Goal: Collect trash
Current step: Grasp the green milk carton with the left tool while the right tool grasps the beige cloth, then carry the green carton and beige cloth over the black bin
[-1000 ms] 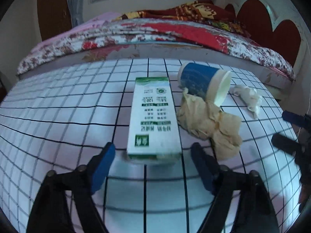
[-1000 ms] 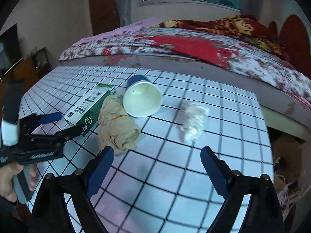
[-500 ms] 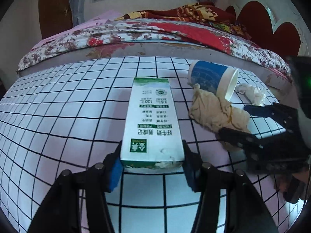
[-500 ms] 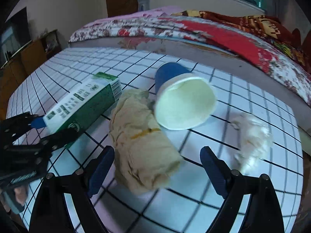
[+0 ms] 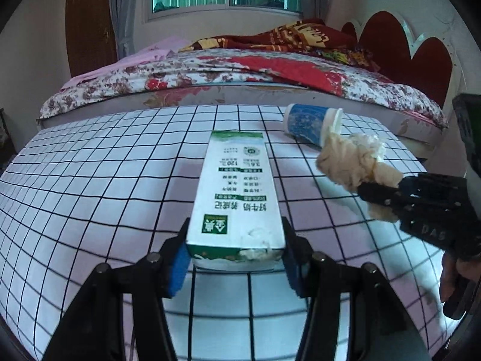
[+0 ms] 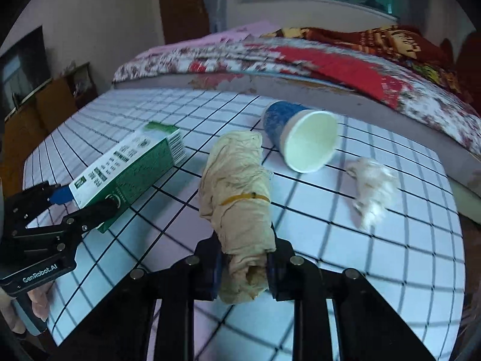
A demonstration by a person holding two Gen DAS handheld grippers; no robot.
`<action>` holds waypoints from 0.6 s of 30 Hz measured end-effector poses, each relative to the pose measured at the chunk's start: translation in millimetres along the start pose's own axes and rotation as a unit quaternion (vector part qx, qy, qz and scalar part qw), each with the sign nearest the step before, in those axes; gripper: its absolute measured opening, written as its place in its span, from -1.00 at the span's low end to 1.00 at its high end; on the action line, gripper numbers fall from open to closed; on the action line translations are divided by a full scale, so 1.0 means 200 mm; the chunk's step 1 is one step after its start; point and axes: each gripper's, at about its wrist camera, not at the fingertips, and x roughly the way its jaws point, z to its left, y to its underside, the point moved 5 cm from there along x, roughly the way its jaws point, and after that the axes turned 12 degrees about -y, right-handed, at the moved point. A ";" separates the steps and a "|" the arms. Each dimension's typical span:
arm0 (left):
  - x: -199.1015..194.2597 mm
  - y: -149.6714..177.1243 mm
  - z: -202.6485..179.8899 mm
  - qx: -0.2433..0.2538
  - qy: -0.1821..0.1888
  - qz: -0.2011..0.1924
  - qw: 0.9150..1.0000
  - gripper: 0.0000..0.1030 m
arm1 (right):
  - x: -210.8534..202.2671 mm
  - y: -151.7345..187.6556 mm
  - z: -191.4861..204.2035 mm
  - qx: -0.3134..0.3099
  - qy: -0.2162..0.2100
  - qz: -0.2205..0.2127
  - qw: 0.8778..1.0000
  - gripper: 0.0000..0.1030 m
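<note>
1. The left gripper (image 5: 236,254) pinches the near end of the long white and green milk carton (image 5: 237,189). Its blue pads press on both sides of the box. The far end of the carton looks like it is up off the table, so I think the box is being lifted.

2. The right gripper (image 6: 244,266) pinches the crumpled tan paper wad with a yellow rubber band around it (image 6: 237,180). Its fingers squeeze the near end of the wad, and the rest pokes out toward the cup.

3. So two pieces of trash are picked up, one in each gripper. I think the job is about half done.

4. Two pieces are left on the white table with black grid lines (image 6: 390,255). One is the blue paper cup with a white inside (image 6: 300,135), which lies on its side. The other is the small crumpled white tissue (image 6: 372,189), which lies just beside the cup.

5. I cannot see a trash bin or bag in either view, so nothing is thrown away yet. The carton and the wad need to go somewhere first. Then the cup and the tissue need picking up.
</note>
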 end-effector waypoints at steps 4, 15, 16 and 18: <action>-0.09 0.01 -0.02 0.002 0.003 -0.008 1.000 0.06 | -0.13 0.04 0.01 0.002 0.014 -0.014 1.000 -0.52; -0.42 0.11 -0.09 -0.009 0.018 -0.031 0.999 0.06 | -0.58 0.24 0.03 0.033 0.050 -0.060 0.996 -0.52; -0.45 0.12 -0.11 -0.008 0.019 -0.033 0.999 0.06 | -0.61 0.26 0.03 0.036 0.051 -0.063 0.996 -0.52; -0.51 0.15 -0.13 -0.007 0.022 -0.036 0.999 0.06 | -0.69 0.31 0.04 0.043 0.057 -0.070 0.995 -0.52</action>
